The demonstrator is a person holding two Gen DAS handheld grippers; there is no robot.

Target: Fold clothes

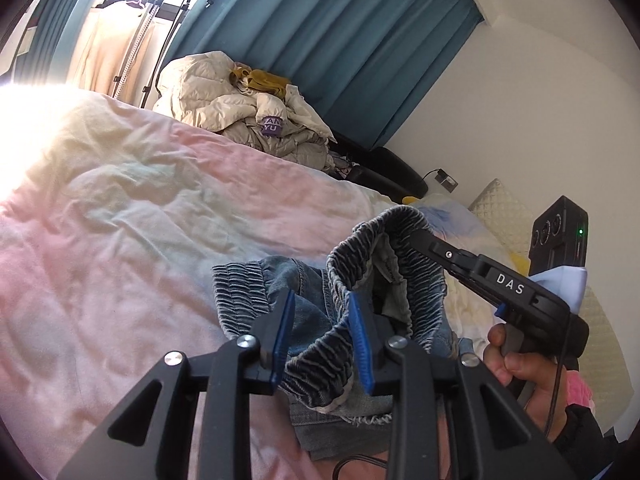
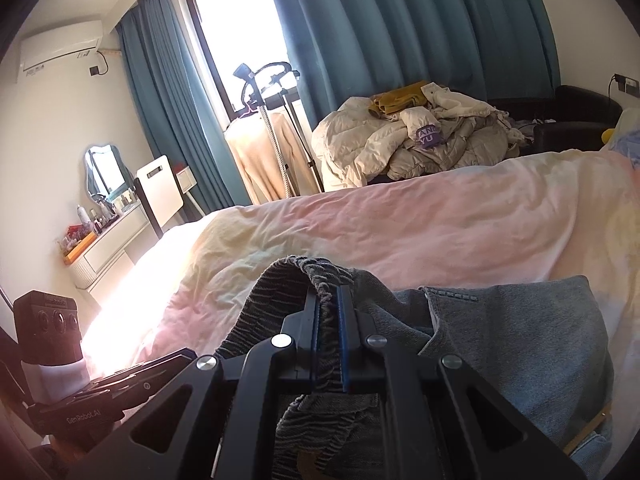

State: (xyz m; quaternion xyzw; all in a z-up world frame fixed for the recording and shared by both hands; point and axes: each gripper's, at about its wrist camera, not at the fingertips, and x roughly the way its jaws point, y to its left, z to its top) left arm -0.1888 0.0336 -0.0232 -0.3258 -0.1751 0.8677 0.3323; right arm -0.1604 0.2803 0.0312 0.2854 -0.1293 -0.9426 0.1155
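Faded blue jeans on pink-and-yellow bedspread; teal curtains.

So the right gripper was clamped tight on the stretchy waistband of a pair of jeans, which were bunched up on a pink bedspread. The other gripper poked in from the lower left. Past the bed sat a heap of cream jackets, teal curtains, and a dresser with a mirror.
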